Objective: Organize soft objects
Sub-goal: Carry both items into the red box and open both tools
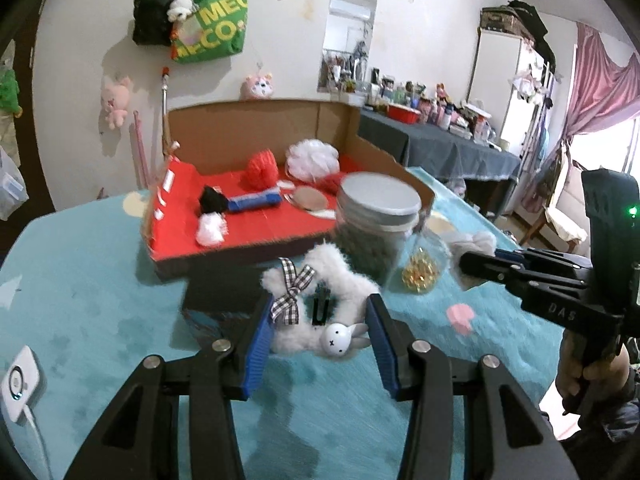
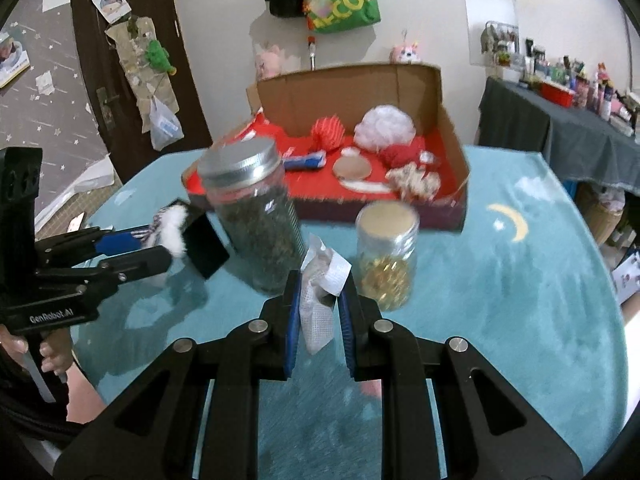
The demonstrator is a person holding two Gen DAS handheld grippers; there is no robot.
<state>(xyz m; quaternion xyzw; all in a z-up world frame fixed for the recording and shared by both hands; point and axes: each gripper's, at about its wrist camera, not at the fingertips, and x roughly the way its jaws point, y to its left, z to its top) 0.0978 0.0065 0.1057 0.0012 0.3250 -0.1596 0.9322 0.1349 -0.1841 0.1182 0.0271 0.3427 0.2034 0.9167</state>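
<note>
My left gripper [image 1: 319, 305] is shut on a fluffy white hair clip [image 1: 340, 276] with a checked bow and a small rabbit head, held just above the teal cover. The right wrist view shows that left gripper [image 2: 162, 242] from the side, with white fluff [image 2: 173, 229] at its tips. My right gripper [image 2: 321, 285] is shut on a white mesh sachet [image 2: 318, 320] with a paper tag. In the left wrist view the right gripper [image 1: 466, 261] comes in from the right with a pale bundle [image 1: 478, 241] at its tips. Behind stands a red-lined cardboard box [image 1: 176, 244] [image 2: 452, 120] with several soft things inside.
A tall jar of dark contents with a silver lid [image 1: 374, 236] [image 2: 256, 236] and a small jar of gold bits [image 1: 420, 274] [image 2: 386, 268] stand between the grippers and the box. A black box [image 1: 218, 294] [image 2: 206, 246] lies at the left. A pink scrap [image 1: 460, 318] and a white charger [image 1: 20, 384] lie on the cover.
</note>
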